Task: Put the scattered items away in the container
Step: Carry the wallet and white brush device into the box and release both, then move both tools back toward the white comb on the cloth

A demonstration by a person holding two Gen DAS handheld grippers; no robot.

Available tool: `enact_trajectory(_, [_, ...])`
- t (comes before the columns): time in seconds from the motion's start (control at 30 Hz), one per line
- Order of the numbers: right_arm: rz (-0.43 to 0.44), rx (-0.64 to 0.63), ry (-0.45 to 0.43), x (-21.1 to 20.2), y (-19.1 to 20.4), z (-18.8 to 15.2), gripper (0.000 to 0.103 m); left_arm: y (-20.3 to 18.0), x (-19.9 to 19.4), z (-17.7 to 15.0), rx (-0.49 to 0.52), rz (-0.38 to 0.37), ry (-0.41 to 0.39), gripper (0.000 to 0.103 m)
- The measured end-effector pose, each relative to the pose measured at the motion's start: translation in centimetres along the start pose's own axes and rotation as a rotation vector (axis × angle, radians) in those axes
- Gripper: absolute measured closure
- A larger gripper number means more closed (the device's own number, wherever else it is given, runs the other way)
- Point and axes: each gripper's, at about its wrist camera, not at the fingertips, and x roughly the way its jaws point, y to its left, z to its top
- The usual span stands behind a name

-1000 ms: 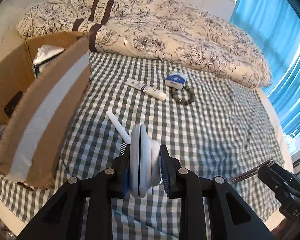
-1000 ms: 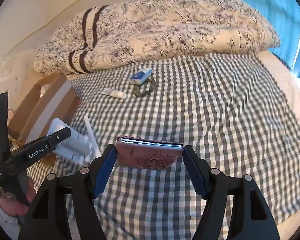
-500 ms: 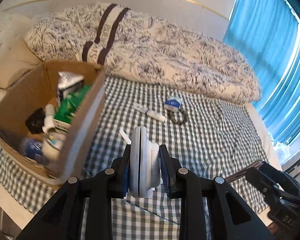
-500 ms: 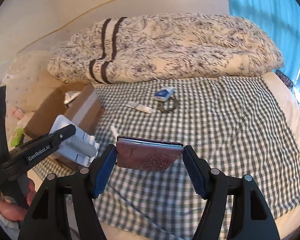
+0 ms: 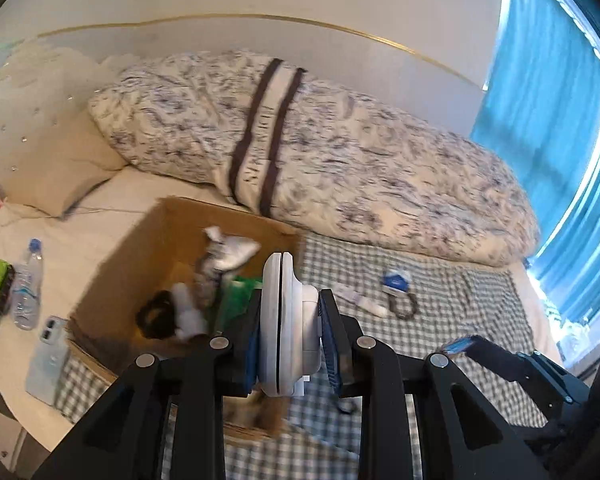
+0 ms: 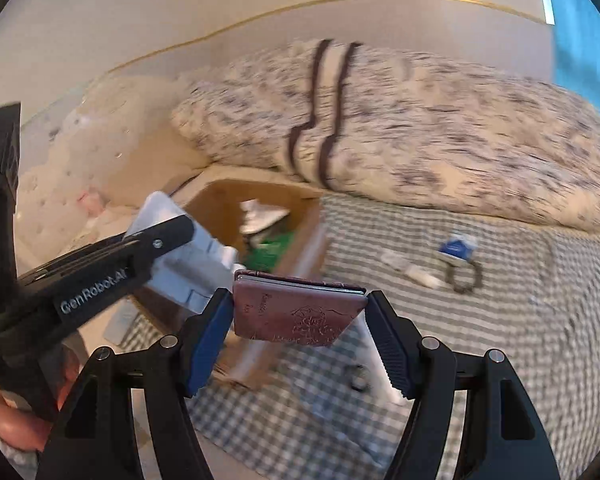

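at the bottom centre of its view, the left tool (image 5: 288,324) clamps a white plastic piece (image 5: 286,320). the right tool (image 6: 300,316) grips a maroon wallet (image 6: 296,312). behind them an open cardboard box (image 5: 140,248) sits left of centre on the checked bed (image 5: 480,300); a small tube (image 5: 364,304) and bracelet (image 5: 404,310) lie right of it.

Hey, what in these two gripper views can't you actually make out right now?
- Left wrist view: the cardboard box contents are motion-blurred, and its near wall sits behind the left gripper and its white plastic piece.
- Right wrist view: writing on the maroon wallet in the right gripper is too blurred to read.
- Both views: the small blue packet label is too small.
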Motion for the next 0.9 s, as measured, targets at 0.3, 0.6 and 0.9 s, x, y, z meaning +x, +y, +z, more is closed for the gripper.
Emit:
enact_trajectory(0.3, [-0.007,-0.122,0.061,7.8,5.5,0.8,0.034,8.5,4.5,-0.8,-0.090,0.100,0.076,0.076])
enact_trajectory(0.6, [0.010,-0.132,0.015,9.1,5.6,1.9,0.031,10.7,5.9,-0.4,-0.117,0.120,0.046,0.037])
enact_trajectory(0.9, [-0.059,-0.027,-0.026,4.5,0.0,1.9,0.031,7.3,5.2,-1.0,-0.091,0.110,0.071,0.036])
